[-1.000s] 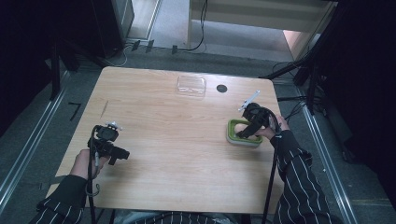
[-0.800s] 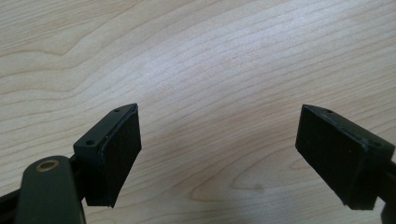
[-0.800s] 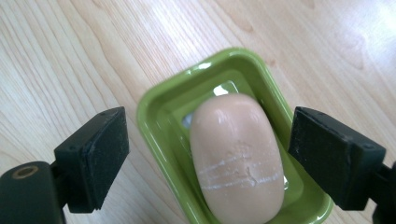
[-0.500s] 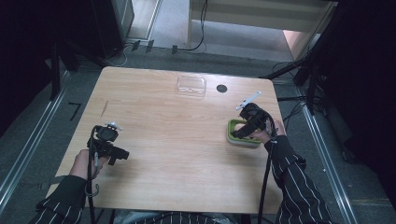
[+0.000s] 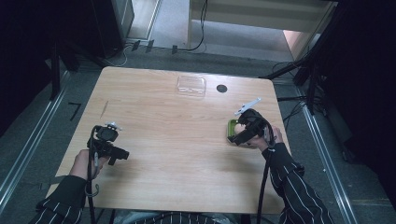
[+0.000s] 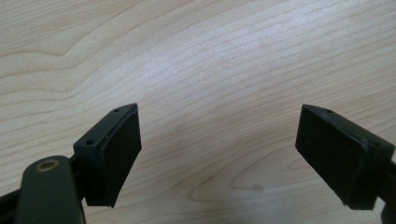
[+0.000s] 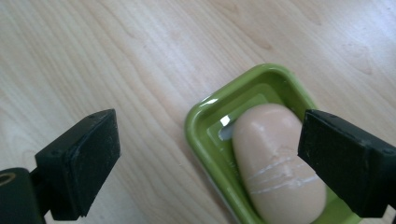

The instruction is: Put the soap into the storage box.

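I find the soap bar [image 7: 278,163] lying in the green soap dish [image 7: 210,135] near the right edge of the worktop [image 5: 177,140], and nothing grips it. The right tongs [image 7: 210,158] have just been opening: their jaws now stand wide apart, the bar lying below their span with no pad pressing on it. Compared with a second ago, these tongs have drawn back from over the dish toward my side, so I judge the soap as set down and released, the placing step done.

The bar is a smooth, rounded oval, pale peach, with a few fine white scratch lines across its top. The dish is glossy green plastic, rounded at the corners, with a raised rim.

The left tongs [image 6: 219,154] stand apart over bare worktop, holding nothing. The worktop is light wood-grain laminate. A clear plastic lid [image 5: 191,85] and a small dark disc [image 5: 222,88] lie near the far edge.
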A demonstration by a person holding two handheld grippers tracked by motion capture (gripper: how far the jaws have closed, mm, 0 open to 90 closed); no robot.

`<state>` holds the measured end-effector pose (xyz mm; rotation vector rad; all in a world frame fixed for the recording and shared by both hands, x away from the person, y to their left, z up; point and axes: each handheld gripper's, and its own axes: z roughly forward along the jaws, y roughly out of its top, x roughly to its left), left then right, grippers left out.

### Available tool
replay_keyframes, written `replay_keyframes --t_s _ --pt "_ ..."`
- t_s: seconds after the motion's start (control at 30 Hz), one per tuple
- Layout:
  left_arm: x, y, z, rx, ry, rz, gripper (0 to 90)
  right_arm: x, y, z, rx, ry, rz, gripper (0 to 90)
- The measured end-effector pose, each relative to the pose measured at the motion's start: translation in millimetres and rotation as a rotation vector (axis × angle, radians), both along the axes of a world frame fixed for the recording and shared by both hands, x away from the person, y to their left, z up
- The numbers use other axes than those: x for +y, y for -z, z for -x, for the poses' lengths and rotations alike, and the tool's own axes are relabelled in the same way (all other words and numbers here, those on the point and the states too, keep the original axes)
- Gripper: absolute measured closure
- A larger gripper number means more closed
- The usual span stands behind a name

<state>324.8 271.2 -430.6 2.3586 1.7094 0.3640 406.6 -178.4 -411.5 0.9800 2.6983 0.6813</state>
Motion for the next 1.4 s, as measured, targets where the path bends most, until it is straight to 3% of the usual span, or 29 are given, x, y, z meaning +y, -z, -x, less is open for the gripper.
replay_keyframes --t_s 1.03,1.4 --pt "-0.6 -1.2 0.6 -0.003 0.009 -0.003 14.8 -5.1 4.1 60.4 -0.065 0.025 0.021 6.4" --pt "-1.2 -1.5 0.4 0.001 0.013 -0.006 14.8 -8.4 10.0 73.3 -0.039 0.046 0.039 6.5"
